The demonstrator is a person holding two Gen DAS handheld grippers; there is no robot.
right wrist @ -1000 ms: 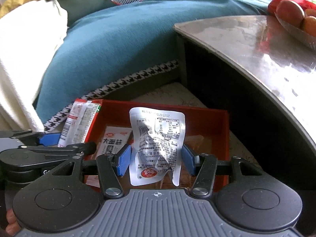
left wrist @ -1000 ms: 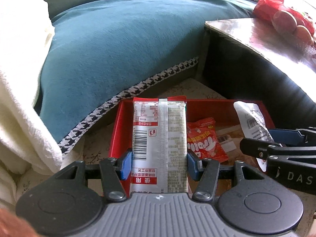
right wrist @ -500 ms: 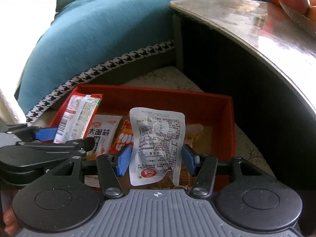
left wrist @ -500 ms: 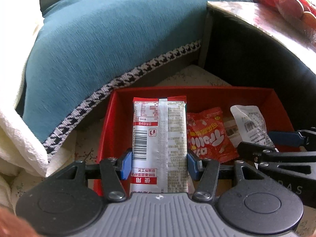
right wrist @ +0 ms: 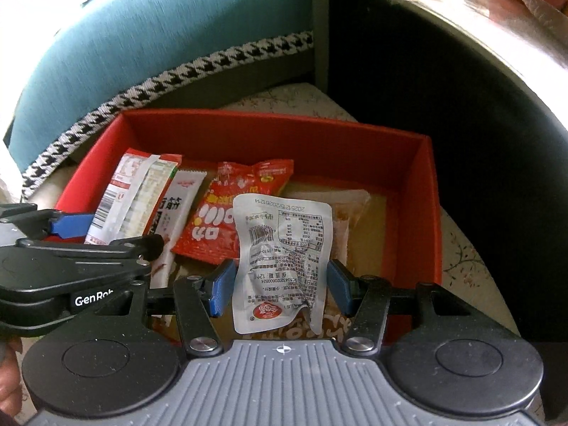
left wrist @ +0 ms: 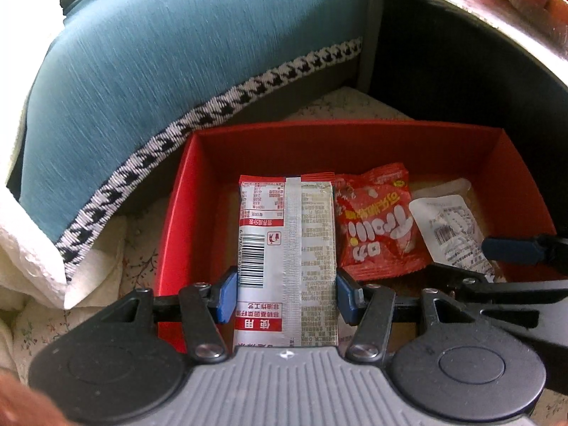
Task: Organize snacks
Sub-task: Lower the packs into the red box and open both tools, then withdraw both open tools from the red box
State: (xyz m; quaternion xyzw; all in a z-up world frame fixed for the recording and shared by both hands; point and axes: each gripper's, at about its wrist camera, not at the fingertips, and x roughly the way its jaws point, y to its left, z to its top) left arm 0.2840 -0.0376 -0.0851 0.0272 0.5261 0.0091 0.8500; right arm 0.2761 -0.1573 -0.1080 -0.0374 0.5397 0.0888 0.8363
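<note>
Landmark is the red box [left wrist: 184,209], open-topped, sitting on a pale floral-print floor covering [right wrist: 461,259]. Teal sofa cushion [left wrist: 170,71] with houndstooth trim runs behind the box's far-left side; dark table [right wrist: 443,81] with a glossy top stands behind its far-right corner, fruit at the table's edge is too cropped to identify. Both grippers hang over the box's near wall, pointing down into it. Left gripper [left wrist: 285,294] pinches a long red-and-white snack packet [left wrist: 285,245], blue pads pressed on both long edges, packet's far end over the box's left half. Right gripper [right wrist: 278,285] pinches a crumpled silver pouch [right wrist: 284,248], pads touching its sides, pouch above the box's middle-right. Lying inside the box: a red gummy bag [left wrist: 376,227] at centre, a white packet with black characters [right wrist: 175,213] just left of it, and a clear-wrapped snack [right wrist: 349,213] on the floor to its right, partly hidden by the pouch.
</note>
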